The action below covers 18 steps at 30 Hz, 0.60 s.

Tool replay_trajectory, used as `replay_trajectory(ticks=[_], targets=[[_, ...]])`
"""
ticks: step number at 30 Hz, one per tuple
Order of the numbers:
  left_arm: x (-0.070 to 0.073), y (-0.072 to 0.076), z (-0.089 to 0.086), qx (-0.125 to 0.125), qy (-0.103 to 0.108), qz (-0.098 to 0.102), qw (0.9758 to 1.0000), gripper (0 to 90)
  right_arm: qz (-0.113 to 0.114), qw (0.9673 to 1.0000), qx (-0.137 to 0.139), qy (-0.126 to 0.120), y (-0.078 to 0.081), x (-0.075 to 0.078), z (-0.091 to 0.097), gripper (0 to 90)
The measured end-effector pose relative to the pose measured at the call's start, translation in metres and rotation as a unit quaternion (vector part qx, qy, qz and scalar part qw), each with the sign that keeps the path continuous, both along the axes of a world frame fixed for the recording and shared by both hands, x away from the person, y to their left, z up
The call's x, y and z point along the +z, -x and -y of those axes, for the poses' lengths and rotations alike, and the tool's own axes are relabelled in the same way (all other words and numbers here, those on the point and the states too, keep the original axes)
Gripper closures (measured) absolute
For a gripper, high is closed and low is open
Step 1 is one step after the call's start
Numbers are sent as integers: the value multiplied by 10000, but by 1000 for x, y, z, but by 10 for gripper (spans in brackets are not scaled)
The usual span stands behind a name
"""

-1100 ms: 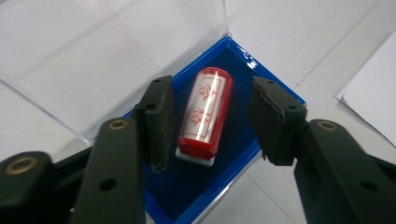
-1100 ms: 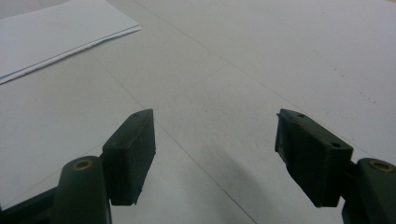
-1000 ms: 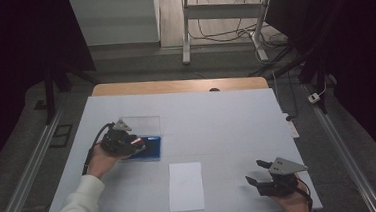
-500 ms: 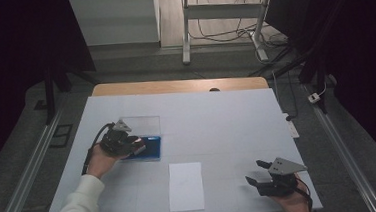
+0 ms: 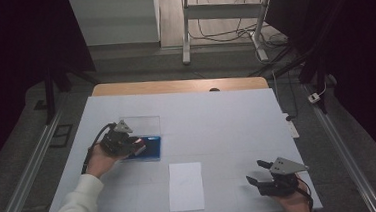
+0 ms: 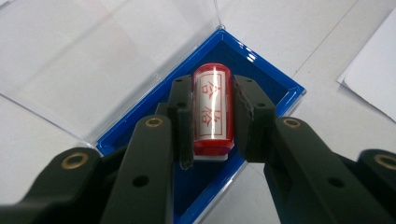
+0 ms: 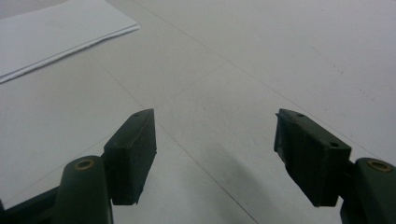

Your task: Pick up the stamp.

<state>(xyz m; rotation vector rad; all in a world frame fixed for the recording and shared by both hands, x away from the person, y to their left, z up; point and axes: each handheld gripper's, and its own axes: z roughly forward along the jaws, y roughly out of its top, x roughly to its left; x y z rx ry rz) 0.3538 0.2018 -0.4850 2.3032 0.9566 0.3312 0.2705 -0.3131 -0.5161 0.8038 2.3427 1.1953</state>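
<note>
A red cylindrical stamp (image 6: 212, 109) with a white label and red characters lies in an open blue case (image 6: 261, 79), whose clear lid (image 6: 107, 60) is folded back flat. My left gripper (image 6: 213, 88) has just been closing and is now shut on the stamp, with a pad pressing on each side of it. In the high view the left gripper (image 5: 136, 147) sits over the blue case (image 5: 151, 148) at the table's left. My right gripper (image 5: 254, 171) rests at the front right with its jaws open and nothing between them; its own view shows the right gripper (image 7: 215, 140) above bare tabletop.
A white sheet of paper (image 5: 185, 186) lies at the front middle of the white table (image 5: 217, 119), between the two hands. A corner of the paper (image 7: 56, 28) shows beyond the right jaws. A wooden strip (image 5: 174, 86) runs along the far edge.
</note>
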Motion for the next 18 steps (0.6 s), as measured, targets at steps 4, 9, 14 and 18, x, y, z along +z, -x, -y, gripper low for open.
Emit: replay_trajectory(ticks=[4,9,14,18], targets=[[6,1,-2,22,75,19,10000,703,13,10000,-11,-81,0,1,2,294],[19,5,-2,60,201,152,9997,703,38,9999,-26,-99,-1,2,3,295],[32,13,-1,-17,305,249,9992,703,59,9999,-15,-80,-1,2,1,297],[40,14,0,-1,369,255,9990,703,65,10000,-26,-61,-1,2,0,298]])
